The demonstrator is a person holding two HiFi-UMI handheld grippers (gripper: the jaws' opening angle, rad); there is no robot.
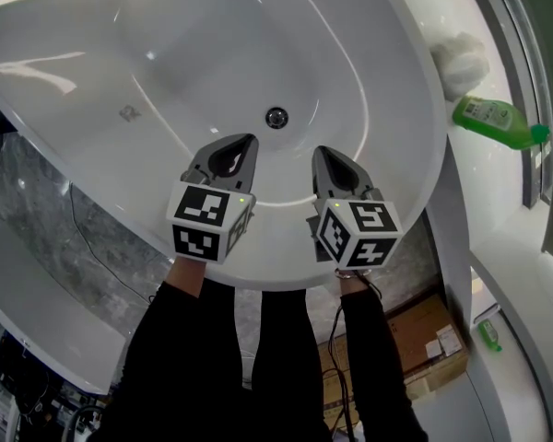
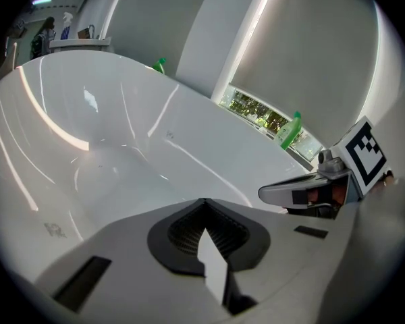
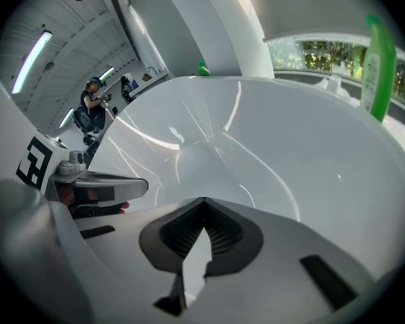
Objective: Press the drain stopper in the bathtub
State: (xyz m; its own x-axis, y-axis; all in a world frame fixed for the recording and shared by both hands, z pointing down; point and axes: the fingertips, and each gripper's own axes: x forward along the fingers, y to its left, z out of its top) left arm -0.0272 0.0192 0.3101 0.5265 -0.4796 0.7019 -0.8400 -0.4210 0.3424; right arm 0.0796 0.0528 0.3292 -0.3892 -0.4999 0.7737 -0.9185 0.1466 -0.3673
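Observation:
The round chrome drain stopper (image 1: 276,117) sits at the bottom of the white bathtub (image 1: 387,81). My left gripper (image 1: 248,144) hovers over the tub's near rim, just below and left of the stopper, jaws shut on nothing. My right gripper (image 1: 320,154) is beside it, below and right of the stopper, also shut and empty. Both are apart from the stopper. The left gripper view shows its closed jaws (image 2: 202,202) over the tub's inner wall, and the right gripper view shows the same for its own (image 3: 203,200). The stopper is hidden in both gripper views.
A green bottle (image 1: 496,118) lies on the ledge right of the tub, near a white cloth (image 1: 461,61). A cardboard box (image 1: 426,337) and a small green bottle (image 1: 490,333) are on the floor. A person (image 3: 94,104) stands far off.

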